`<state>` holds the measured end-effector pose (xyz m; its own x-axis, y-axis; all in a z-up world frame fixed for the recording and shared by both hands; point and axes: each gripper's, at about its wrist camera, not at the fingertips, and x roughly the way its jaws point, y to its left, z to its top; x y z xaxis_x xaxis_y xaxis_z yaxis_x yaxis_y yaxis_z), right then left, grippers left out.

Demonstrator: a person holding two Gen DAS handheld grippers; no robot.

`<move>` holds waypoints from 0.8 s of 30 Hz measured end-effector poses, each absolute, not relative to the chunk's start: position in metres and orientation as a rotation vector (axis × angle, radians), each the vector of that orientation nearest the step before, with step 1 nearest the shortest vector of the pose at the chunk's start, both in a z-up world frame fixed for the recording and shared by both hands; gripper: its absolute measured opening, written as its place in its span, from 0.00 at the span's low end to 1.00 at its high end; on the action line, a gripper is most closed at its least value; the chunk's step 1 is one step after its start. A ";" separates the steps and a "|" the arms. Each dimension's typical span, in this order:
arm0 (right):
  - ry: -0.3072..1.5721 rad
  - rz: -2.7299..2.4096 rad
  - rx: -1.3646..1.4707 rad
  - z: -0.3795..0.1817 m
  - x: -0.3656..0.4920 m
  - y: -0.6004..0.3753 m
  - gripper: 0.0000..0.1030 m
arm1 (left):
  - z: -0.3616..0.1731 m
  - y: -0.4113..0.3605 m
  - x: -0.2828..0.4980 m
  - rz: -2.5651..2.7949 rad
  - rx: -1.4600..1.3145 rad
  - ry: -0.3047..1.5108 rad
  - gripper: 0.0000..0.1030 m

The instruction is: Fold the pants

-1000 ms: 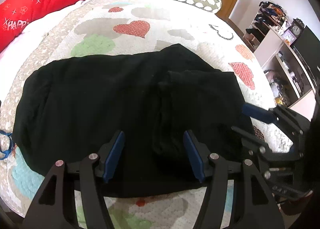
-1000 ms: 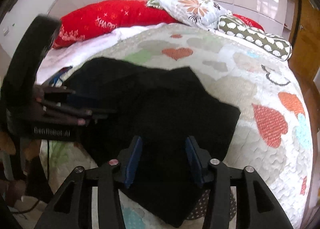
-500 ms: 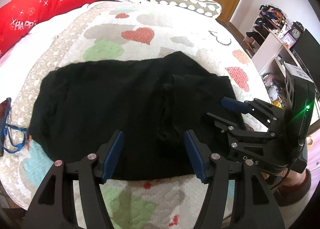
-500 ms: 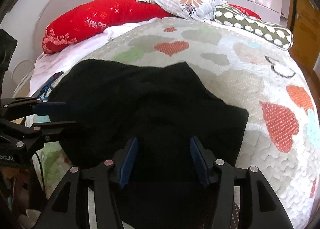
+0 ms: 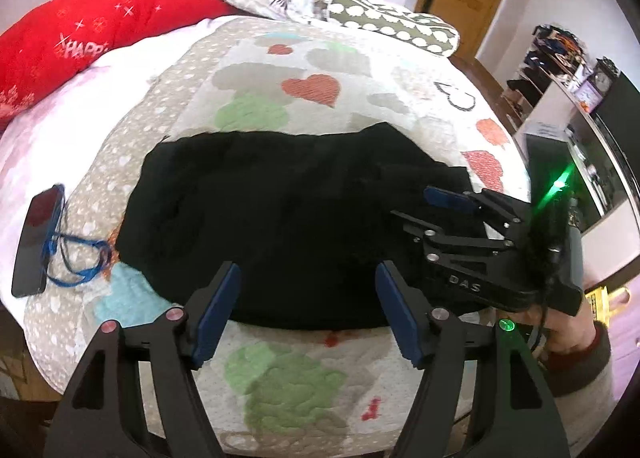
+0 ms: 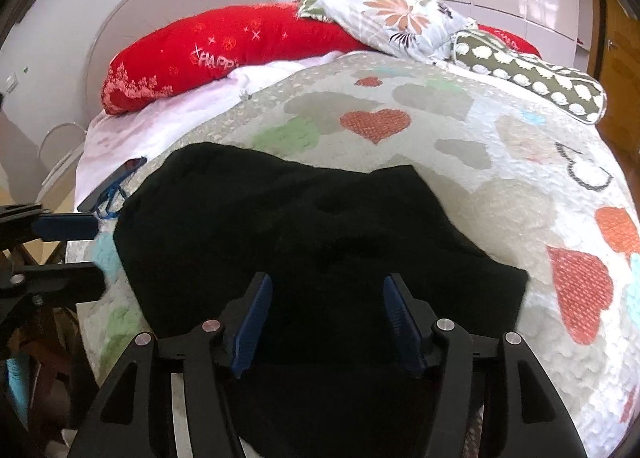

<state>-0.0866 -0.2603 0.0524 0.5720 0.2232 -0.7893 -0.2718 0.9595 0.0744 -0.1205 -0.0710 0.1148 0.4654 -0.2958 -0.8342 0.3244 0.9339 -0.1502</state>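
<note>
The black pants [image 5: 288, 214] lie folded in a wide flat bundle on the heart-patterned quilt [image 5: 312, 90], also in the right wrist view [image 6: 304, 226]. My left gripper [image 5: 308, 306] is open and empty, above the bundle's near edge. My right gripper [image 6: 328, 318] is open and empty over the bundle's near right part; it also shows in the left wrist view [image 5: 416, 204], at the right end of the pants. My left gripper shows at the left edge of the right wrist view [image 6: 60, 246], off the bed's corner.
A dark phone [image 5: 38, 238] with a blue cord [image 5: 80, 258] lies on the bed left of the pants. A red bolster [image 6: 224, 54], a floral pillow [image 6: 392, 18] and a dotted pillow [image 6: 532, 78] lie at the head. Shelves [image 5: 568, 98] stand to the right.
Both grippers have pulled back and up from the pants, which now look smaller and farther away. The pants lie still. The phone and cord have come into the left wrist view.
</note>
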 end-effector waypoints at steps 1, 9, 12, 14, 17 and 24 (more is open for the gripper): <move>0.938 0.291 -0.060 0.046 -0.082 -0.257 0.59 | 0.113 -0.069 -0.120 -0.366 0.036 1.018 0.68; 0.912 0.291 -0.090 0.059 -0.096 -0.252 0.62 | 0.101 -0.060 -0.114 -0.351 -0.018 1.025 0.71; 0.913 0.300 -0.104 0.062 -0.105 -0.251 0.65 | 0.095 -0.056 -0.111 -0.353 -0.049 1.037 0.71; 0.923 0.313 -0.103 0.057 -0.106 -0.249 0.69 | 0.091 -0.054 -0.110 -0.349 -0.061 1.045 0.71; 0.963 0.307 -0.114 0.041 -0.102 -0.245 0.69 | 0.087 -0.050 -0.109 -0.341 -0.079 1.057 0.73; 0.923 0.327 -0.117 0.067 -0.099 -0.243 0.71 | 0.079 -0.017 -0.107 -0.347 -0.259 1.076 0.82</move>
